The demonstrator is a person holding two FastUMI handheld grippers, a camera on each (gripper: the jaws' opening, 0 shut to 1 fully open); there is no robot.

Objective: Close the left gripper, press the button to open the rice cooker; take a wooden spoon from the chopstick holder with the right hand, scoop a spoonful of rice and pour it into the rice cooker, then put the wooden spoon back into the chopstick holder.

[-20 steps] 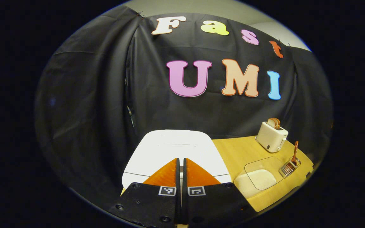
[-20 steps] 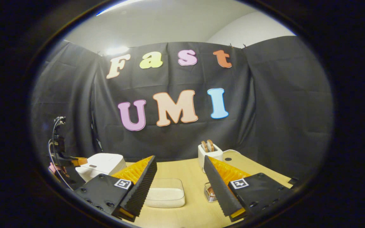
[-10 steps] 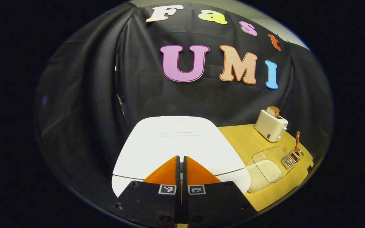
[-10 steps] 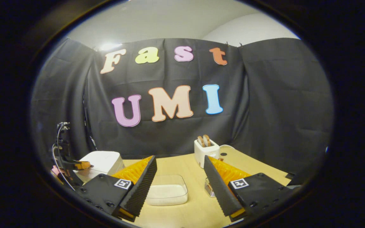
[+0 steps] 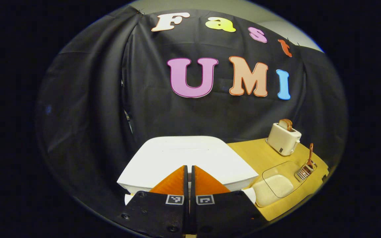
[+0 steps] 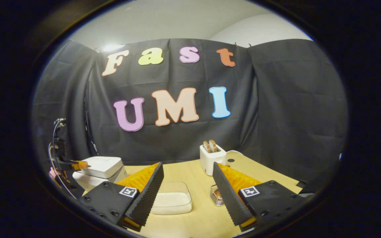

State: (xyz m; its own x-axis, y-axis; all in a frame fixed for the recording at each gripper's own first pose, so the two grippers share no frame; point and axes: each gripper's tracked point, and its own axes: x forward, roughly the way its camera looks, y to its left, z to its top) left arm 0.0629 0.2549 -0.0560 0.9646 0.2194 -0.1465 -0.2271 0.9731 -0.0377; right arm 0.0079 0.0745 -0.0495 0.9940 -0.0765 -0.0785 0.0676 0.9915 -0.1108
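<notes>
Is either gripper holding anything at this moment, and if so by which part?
Nothing is held. The left gripper is shut empty at the rice cooker lid; the right gripper is open above the table.

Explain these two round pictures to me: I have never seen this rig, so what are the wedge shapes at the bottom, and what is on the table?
Each picture comes from a camera riding on a hand-held two-finger gripper, looking along its fingers. In the left gripper view, the left gripper is shut, fingers together, holding nothing, at the front of the white rice cooker, whose lid has begun to lift. In the right gripper view, the right gripper is open and empty above the wooden table. On the table stand a clear container of rice, a toaster with bread in it, and a wire chopstick holder with the wooden spoon upright in it.
</notes>
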